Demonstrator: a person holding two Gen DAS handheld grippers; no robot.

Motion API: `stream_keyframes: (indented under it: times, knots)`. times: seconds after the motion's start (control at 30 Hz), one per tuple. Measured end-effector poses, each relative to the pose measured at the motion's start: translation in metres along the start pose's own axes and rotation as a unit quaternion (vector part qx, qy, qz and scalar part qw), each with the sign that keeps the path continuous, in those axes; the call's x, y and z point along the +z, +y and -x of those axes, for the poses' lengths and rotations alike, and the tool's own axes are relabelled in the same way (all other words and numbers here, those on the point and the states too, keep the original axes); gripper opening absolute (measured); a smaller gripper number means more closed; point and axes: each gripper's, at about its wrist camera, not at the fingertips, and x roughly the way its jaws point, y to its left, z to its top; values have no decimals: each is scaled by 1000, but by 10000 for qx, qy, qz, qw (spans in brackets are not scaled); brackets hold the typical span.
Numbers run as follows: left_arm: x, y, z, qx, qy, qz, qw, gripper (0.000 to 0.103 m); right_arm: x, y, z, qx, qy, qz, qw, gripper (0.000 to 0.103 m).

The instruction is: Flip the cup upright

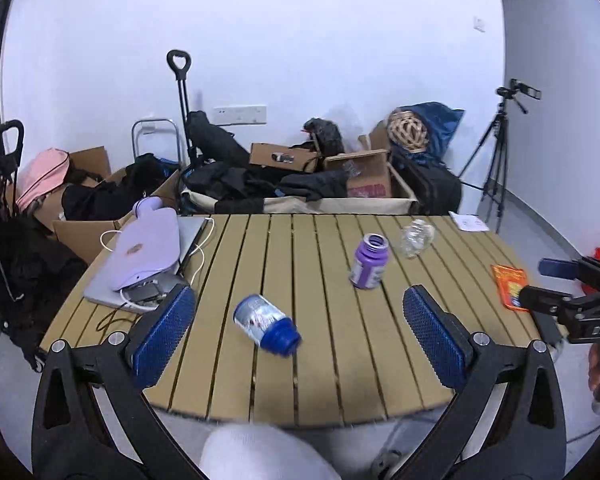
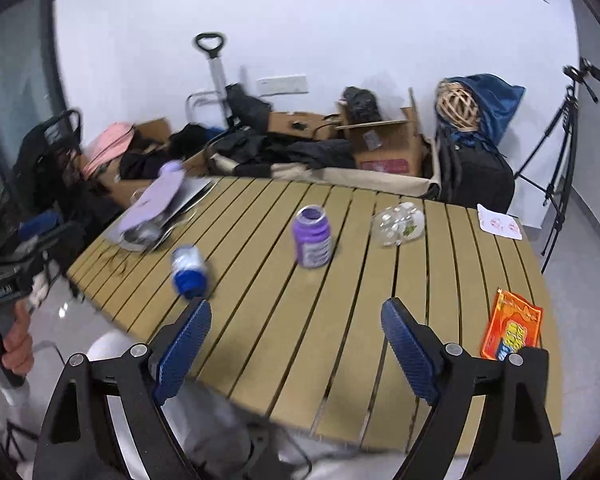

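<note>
A clear glass cup (image 1: 416, 238) (image 2: 398, 226) lies on its side toward the far right of the slatted table (image 1: 320, 360) (image 2: 300, 340). My left gripper (image 1: 298, 295) is open, hovering over the near edge well short of the cup. A blue-capped bottle (image 1: 266, 324) lies tipped over between its fingers' line of sight. My right gripper (image 2: 298, 305) is open too, above the near edge, with nothing between its fingers; it also shows at the right edge of the left wrist view. A purple jar (image 1: 370, 262) (image 2: 312, 236) stands upright with no lid.
An orange packet (image 2: 510, 326) lies at the table's right front. A lilac hot-water bag on a laptop (image 1: 148, 254) occupies the left. A white card (image 2: 500, 226) sits at the far right corner. Boxes, bags and a tripod (image 1: 496, 160) stand behind.
</note>
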Motion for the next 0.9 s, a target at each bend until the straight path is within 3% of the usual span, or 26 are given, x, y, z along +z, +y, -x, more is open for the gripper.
stream_keyframes:
  times: [0.13,0.27,0.5,0.6,0.7,0.9]
  knots:
    - [-12,-9,45,-149,-239,-127,9995,103,-17,22,51,335,-54,182,9993,91]
    - [-34,-12,74,-195,-84,-37,9998,103,-42,35,89,191,25,-8,9998,91]
    - [-79,-16,121,-164,84,-203,9996,103,-86,49,138,397,334,-430,9977,91]
    - [-98,-11,140,-39,37,-99,9999,103,-98,53,157,204,155,-373,9990,91]
    - [-108,-5,149,54,40,23,10000,103,-104,56,163,14,-18,-453,9990,91]
    - [-109,1,152,239,-66,152,9996,103,-108,61,156,34,-51,-388,9992,91]
